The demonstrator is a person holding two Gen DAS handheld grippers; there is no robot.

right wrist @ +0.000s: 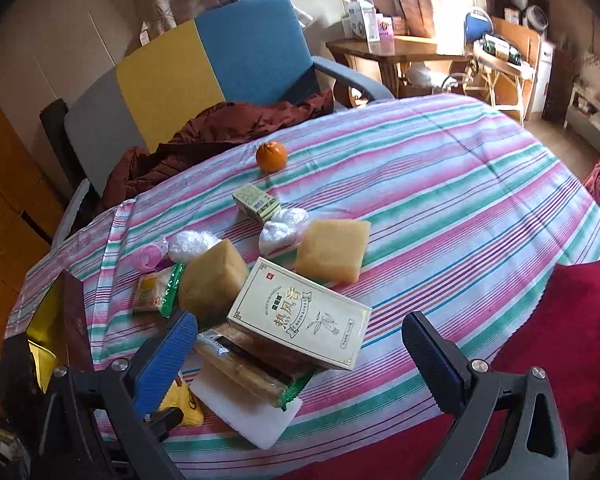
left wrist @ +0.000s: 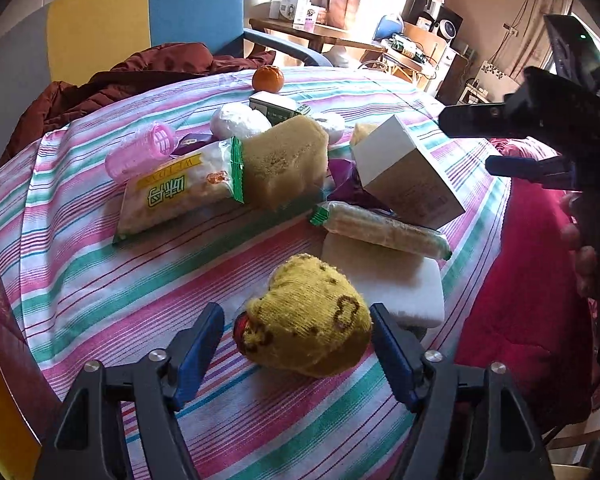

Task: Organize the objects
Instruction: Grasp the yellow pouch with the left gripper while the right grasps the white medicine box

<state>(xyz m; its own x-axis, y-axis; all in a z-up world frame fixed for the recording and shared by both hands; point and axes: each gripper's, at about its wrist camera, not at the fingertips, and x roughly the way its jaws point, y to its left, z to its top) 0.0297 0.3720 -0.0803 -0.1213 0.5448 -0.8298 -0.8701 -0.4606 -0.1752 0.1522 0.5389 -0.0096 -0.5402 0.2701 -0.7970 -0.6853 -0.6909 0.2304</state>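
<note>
Left wrist view: we hold the left gripper (left wrist: 298, 346) wide, astride the yellow sock (left wrist: 310, 318); right gripper (right wrist: 300, 354) wide, farther off.

knit yellow sock (left wrist: 308, 316) | striped woven tablecloth (left wrist: 100, 280) | glossy carton (right wrist: 300, 312)

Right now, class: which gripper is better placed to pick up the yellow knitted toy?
Left. The left gripper is open with the yellow knitted toy between its fingers; the right gripper hangs open over the beige box.
</note>
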